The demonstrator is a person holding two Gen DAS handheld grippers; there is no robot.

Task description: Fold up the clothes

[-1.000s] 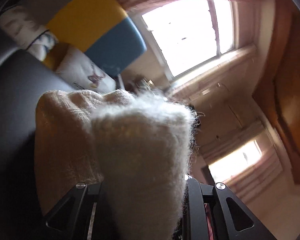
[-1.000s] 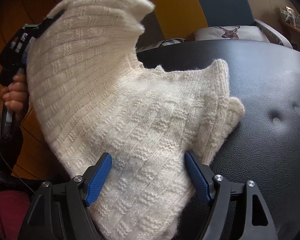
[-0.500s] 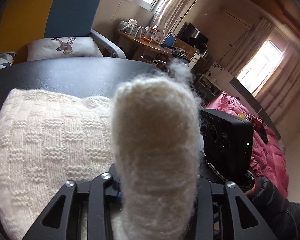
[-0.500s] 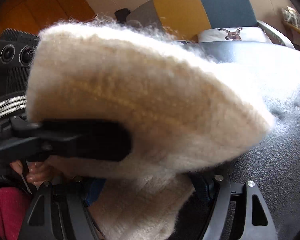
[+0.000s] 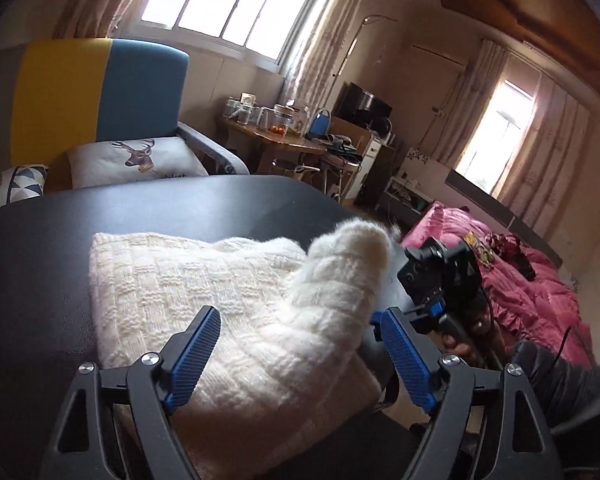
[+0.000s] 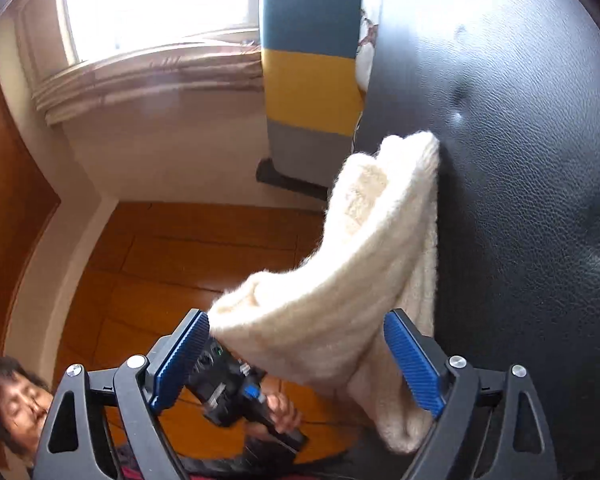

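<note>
Left wrist view: the left claw (image 5: 296,354) is spread wide with the cream knit sweater (image 5: 204,292) lying right between and ahead of its blue pads on the black desk (image 5: 140,208), one bunched end sticking up ahead-right toward the other claw. Right wrist view: the right claw (image 6: 296,358) is open too, sweater (image 6: 364,264) draped between its pads and running ahead along the desk (image 6: 520,160) edge, with the hand (image 6: 280,410) holding the left claw just below it, so both are about equally close.

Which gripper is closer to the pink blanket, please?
Right. The right gripper is past the table edge, on the pink blanket side; the left gripper is farther back, over the sweater.
</note>
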